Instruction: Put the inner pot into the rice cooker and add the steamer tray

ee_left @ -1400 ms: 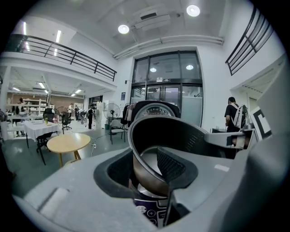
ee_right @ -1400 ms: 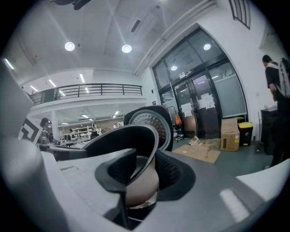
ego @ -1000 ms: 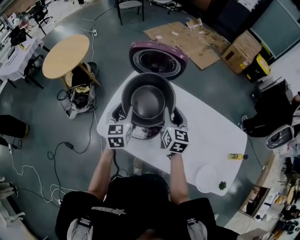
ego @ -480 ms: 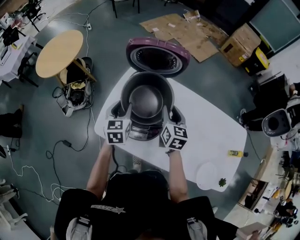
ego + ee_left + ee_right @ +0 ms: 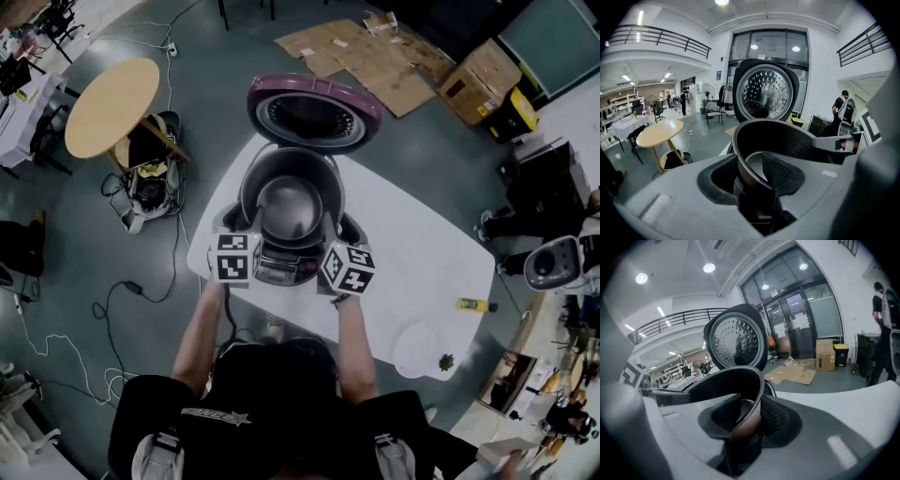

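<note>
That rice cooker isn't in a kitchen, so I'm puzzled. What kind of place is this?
Probably a big workshop or lab hall, not a kitchen. Loose cables trail over a bare grey floor, flattened cardboard lies about, and a railed balcony runs along the wall overhead.

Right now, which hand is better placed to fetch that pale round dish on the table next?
Right, likely. The pale round dish lies on the white table, far right, nearer the right tool than the left tool. Both grip the dark metal inner pot, so it must release first.
</note>
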Available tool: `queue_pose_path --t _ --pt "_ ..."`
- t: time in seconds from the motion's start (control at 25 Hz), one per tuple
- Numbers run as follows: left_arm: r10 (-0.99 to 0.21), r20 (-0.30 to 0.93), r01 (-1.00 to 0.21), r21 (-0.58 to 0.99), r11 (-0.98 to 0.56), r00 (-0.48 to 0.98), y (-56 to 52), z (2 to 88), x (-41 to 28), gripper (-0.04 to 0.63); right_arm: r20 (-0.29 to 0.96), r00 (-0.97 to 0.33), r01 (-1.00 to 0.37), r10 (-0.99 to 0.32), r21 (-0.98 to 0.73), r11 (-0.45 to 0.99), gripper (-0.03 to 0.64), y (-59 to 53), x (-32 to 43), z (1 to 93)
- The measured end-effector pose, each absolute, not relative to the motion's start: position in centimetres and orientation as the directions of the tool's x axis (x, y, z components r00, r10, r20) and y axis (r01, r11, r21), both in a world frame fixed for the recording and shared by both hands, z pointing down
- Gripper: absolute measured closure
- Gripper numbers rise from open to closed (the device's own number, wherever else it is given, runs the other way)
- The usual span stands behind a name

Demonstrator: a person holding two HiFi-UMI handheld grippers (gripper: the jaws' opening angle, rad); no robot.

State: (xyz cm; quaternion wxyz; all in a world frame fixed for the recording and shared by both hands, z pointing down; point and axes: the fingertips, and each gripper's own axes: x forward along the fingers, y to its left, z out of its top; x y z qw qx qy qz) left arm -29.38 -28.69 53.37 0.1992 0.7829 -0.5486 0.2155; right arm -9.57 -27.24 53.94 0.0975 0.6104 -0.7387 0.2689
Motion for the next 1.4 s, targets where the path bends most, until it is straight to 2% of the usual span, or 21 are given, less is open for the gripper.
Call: queue_pose_path --t 0.4,1.4 --pt "-0.725 0.622 -0.945 0.079 -0.316 0.295 -29.1 55.8 -29.5 0.422 0.528 -0.239 -0.951 -0.815 -0.297 0.087 0.492 -27.5 -9.7 56.1" --pt "-0.656 0.698 -0.944 0.089 -0.318 0.287 -29.6 57.5 -29.6 0.422 0.614 -0.226 -0.953 -0.756 -0.300 0.041 0.492 -27.9 -9.8 57.9"
